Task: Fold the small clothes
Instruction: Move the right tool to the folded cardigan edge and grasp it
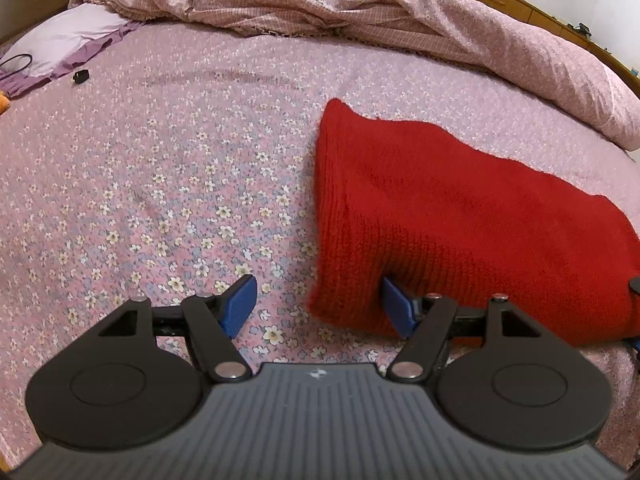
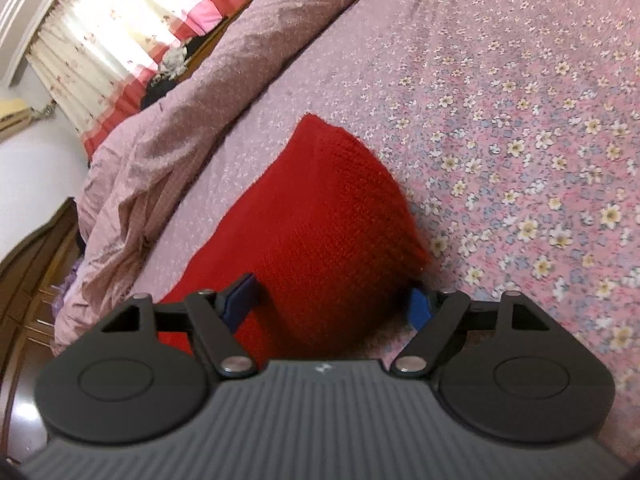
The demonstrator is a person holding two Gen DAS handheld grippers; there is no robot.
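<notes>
A red knitted garment (image 1: 440, 216) lies folded on the flowered pink bedsheet (image 1: 160, 160), right of centre in the left wrist view. My left gripper (image 1: 318, 306) is open; its right blue pad (image 1: 394, 306) touches the garment's near left corner, its left pad (image 1: 240, 304) is over bare sheet. In the right wrist view the red garment (image 2: 312, 216) fills the middle. My right gripper (image 2: 334, 306) is open and straddles the garment's near edge, one blue pad (image 2: 240, 300) on the left and the other pad (image 2: 420, 306) on the right. Nothing is clamped.
A crumpled pink duvet (image 1: 360, 12) is heaped along the far side of the bed. A lilac pillow (image 1: 60, 40) with a black cable and a small black object (image 1: 81, 77) lie far left. Curtains (image 2: 104, 52) and wooden furniture (image 2: 36, 272) stand beyond the bed.
</notes>
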